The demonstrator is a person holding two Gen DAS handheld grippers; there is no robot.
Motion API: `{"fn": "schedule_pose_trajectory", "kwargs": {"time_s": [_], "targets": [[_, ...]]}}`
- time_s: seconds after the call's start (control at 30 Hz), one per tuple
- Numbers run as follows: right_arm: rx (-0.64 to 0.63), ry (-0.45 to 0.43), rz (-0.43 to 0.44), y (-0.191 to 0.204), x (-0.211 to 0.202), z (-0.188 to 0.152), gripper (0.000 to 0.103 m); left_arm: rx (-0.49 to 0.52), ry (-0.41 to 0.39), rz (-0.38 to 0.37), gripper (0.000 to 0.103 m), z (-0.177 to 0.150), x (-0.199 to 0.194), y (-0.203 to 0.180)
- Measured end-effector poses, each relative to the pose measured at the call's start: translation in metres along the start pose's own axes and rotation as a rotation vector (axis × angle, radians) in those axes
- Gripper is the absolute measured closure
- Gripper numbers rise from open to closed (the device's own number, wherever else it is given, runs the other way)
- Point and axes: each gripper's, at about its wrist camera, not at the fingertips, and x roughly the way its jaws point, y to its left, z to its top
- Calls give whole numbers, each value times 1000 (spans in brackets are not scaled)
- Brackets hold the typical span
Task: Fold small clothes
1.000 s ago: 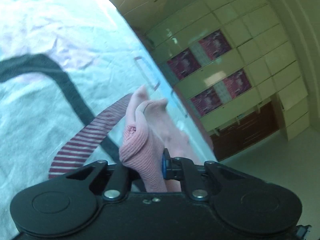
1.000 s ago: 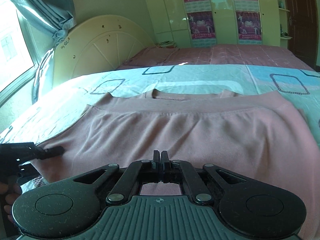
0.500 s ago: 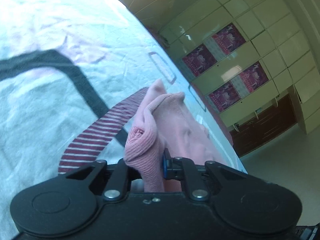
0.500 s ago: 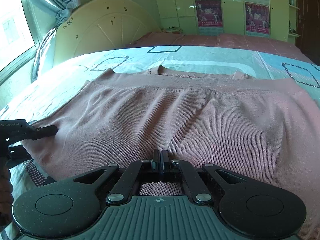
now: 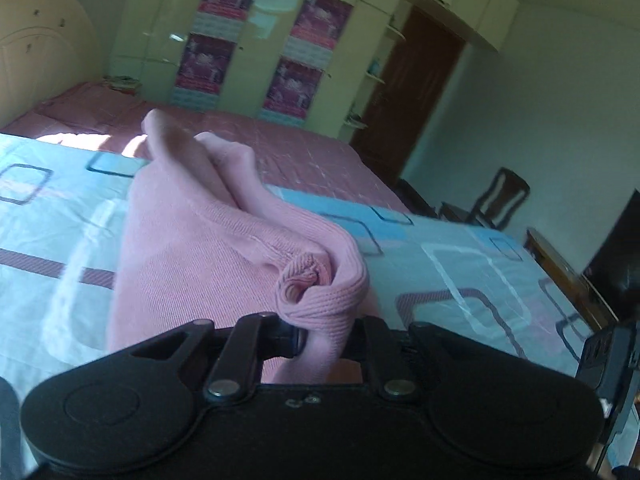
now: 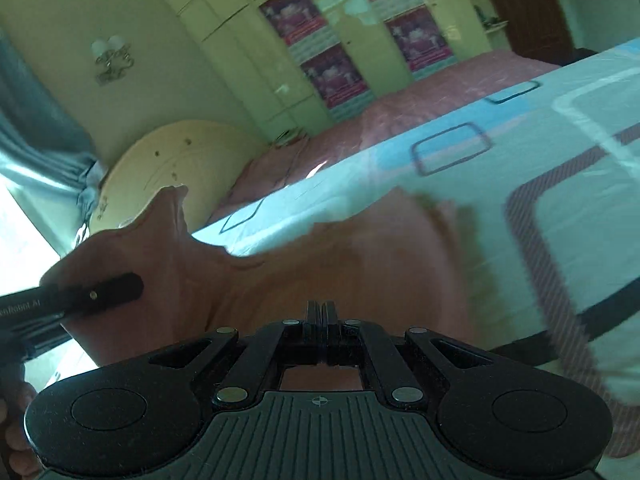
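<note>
A pink knit garment (image 5: 192, 248) hangs lifted over the bed, bunched where it is held. My left gripper (image 5: 320, 332) is shut on a rolled, ribbed edge of it. My right gripper (image 6: 321, 312) is shut on another edge of the same pink garment (image 6: 360, 264), which spreads out blurred ahead of it. In the right wrist view the left gripper's fingers (image 6: 100, 290) show at the left, clamping a raised corner of the cloth.
The bed (image 5: 460, 264) has a pale blue sheet with square outlines and a pink cover further back. A cream headboard (image 6: 176, 160), wardrobe doors with posters (image 5: 256, 40), a brown door (image 5: 408, 88) and a dark chair (image 5: 500, 196) stand around it.
Both grippers have lifted and swung, pulling the pink garment up off the bed. Both views now tilt and face the wardrobe; the cloth hangs bunched instead of lying flat.
</note>
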Motion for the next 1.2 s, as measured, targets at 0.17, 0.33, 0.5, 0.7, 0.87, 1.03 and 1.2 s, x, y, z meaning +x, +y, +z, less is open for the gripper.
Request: {"fn": "schedule_pose_trajectory", "kwargs": {"time_s": [0.17,0.33,0.5,0.7,0.87,1.03,1.2], "targets": [[98,8,-9,-55,-45,14,52,98,214,-44,46,-37,53,-53],[104,9,90,-61,-62,16,48,48,33,61,52,-16,8,-7],[29,106,165,-28,-27,3,61,-37,75,197,71,1,19,61],[-51,205,103,-6,22,-4,61,-54,162,205,68,-12,39,92],[-74,271,32,-12,51,-10,61,-45,151,194,68,-23,33,100],[-72,296,20,-6,63,-13,61,-17,156,168,67,-24,33,104],[-190,305,-14,22,67,-12,93,17,131,138,72,-16,27,105]]}}
